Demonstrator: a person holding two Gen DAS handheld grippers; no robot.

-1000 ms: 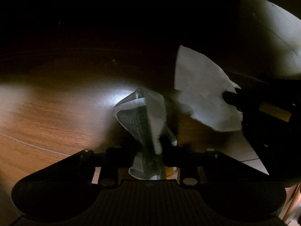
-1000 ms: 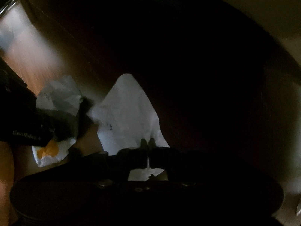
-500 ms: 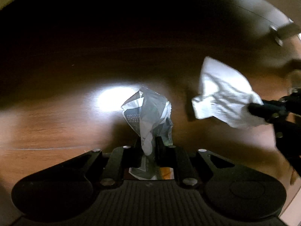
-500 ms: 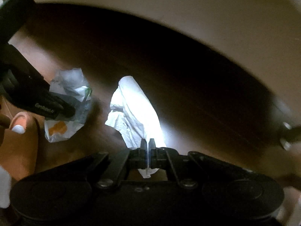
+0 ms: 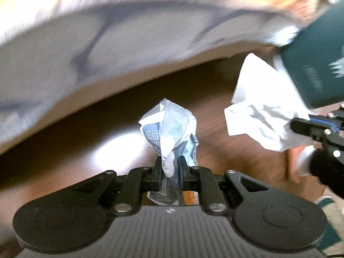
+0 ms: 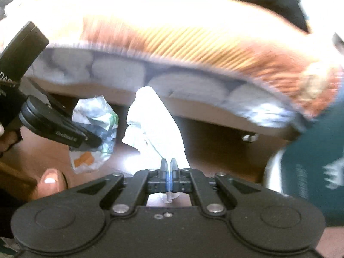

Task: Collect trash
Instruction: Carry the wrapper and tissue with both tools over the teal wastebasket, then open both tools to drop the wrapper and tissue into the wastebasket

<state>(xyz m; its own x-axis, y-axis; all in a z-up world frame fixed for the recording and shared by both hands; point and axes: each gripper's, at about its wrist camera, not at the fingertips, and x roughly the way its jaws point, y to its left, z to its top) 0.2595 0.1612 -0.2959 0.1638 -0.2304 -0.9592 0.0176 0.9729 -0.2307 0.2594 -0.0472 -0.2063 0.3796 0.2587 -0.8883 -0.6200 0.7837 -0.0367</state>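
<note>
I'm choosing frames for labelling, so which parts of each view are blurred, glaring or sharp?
Left wrist view: the pale bedding is motion-smeared, glare blooms on the wooden floor, but the left claw and its crumpled wrapper stay sharp. Right wrist view: the orange ribbed cover is overexposed and streaked, while the right claw and its white paper are fairly crisp.

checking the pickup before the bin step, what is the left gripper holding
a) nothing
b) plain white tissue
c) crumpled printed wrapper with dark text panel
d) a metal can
c: the left gripper has its jaws closed on the crumpled printed wrapper, dark text panel showing, while the plain white tissue is pinched in the right gripper.
</note>
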